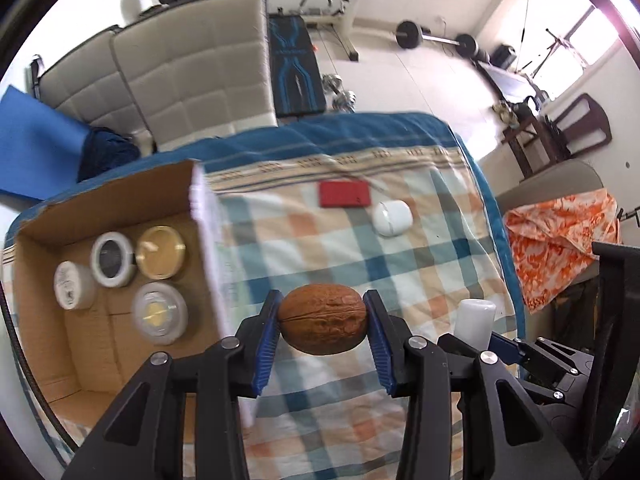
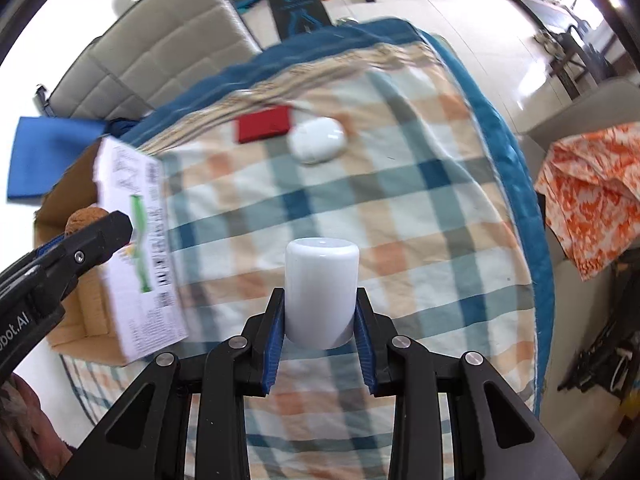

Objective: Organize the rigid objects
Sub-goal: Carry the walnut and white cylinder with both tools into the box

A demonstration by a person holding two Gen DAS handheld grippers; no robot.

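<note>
My left gripper (image 1: 323, 320) is shut on a brown walnut (image 1: 323, 319), held in the air above the checked cloth beside the cardboard box (image 1: 100, 344). The box holds several round tins and jars (image 1: 160, 252). My right gripper (image 2: 320, 308) is shut on a white cylinder (image 2: 321, 292), also lifted over the cloth. That cylinder (image 1: 476, 318) shows at the right in the left wrist view. In the right wrist view the left gripper (image 2: 86, 220) with the walnut (image 2: 85, 216) hangs over the box (image 2: 80, 304) at the left. A red flat block (image 1: 345, 194) and a white oval case (image 1: 392, 218) lie on the cloth farther back.
The checked cloth (image 1: 360, 256) covers a table with a blue border (image 1: 496, 208). A grey padded sofa (image 1: 192, 68) stands behind it. An orange patterned cloth (image 1: 560, 240) lies on a seat to the right. Gym weights (image 1: 410, 34) and a bench stand on the floor beyond.
</note>
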